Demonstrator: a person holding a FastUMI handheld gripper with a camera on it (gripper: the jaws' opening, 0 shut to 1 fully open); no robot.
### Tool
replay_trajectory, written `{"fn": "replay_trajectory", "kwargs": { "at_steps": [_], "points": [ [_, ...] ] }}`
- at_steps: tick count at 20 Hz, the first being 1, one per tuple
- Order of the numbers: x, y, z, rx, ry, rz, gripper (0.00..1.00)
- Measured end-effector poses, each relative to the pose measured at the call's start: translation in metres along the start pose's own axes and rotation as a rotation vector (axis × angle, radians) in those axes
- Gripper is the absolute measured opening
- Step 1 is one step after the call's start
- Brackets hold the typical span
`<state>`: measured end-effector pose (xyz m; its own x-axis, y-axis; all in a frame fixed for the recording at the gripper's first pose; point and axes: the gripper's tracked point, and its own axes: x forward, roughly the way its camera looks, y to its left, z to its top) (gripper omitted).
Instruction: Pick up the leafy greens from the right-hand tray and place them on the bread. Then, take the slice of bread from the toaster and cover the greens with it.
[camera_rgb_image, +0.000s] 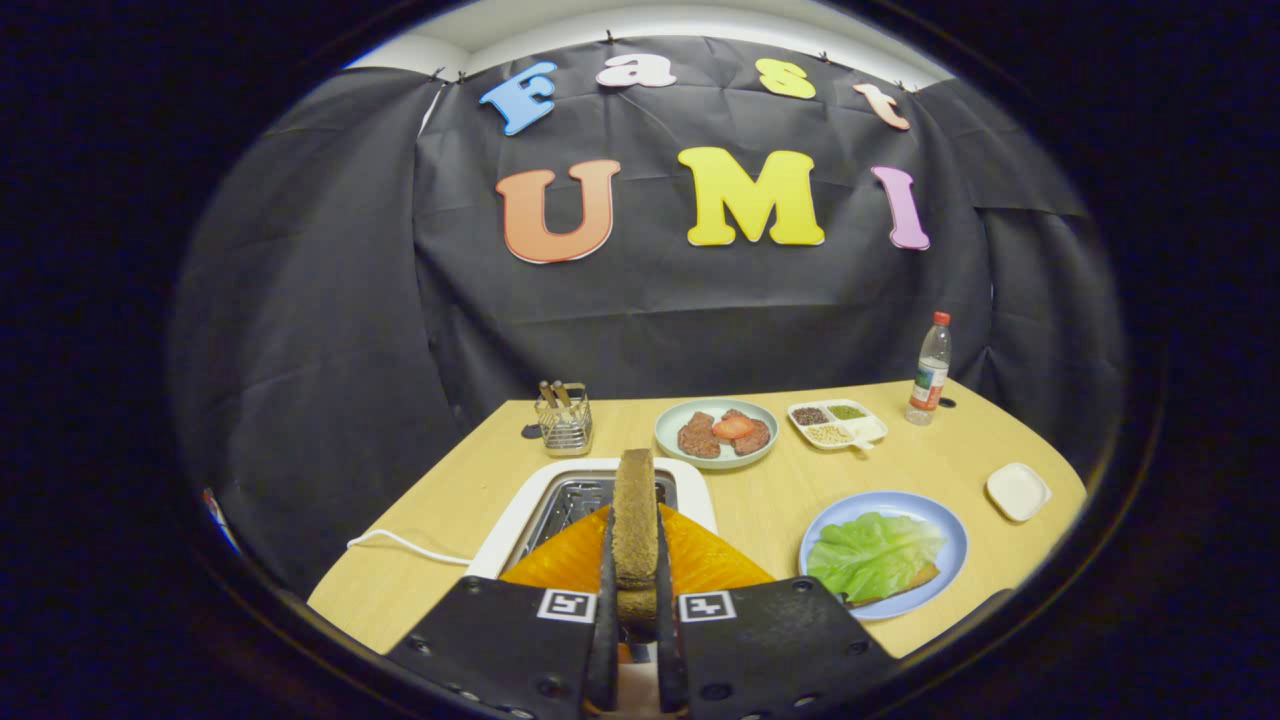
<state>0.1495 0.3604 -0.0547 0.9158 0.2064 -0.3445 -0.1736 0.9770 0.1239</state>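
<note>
Your gripper (635, 560) reaches forward over the table, its two fingers (606, 600) drawn close together and running nearly parallel away from the camera. Both fingers press on the flat faces of a slice of bread (635, 515), which stands on edge between them and pokes out beyond their tips. Each finger carrier at the base bears a square marker tag facing up, one on either side of the narrow gap, and the gripper sits level, with neither finger tilted higher than the other.
</note>
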Motion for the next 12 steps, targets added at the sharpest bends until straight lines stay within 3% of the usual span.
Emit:
{"fn": "replay_trajectory", "kwargs": {
  "at_steps": [2, 12],
  "points": [
    [-0.004, 0.002, 0.004, 0.015, 0.013, 0.037, 0.04],
    [-0.058, -0.002, 0.078, 0.108, -0.111, 0.168, 0.04]
  ]
}}
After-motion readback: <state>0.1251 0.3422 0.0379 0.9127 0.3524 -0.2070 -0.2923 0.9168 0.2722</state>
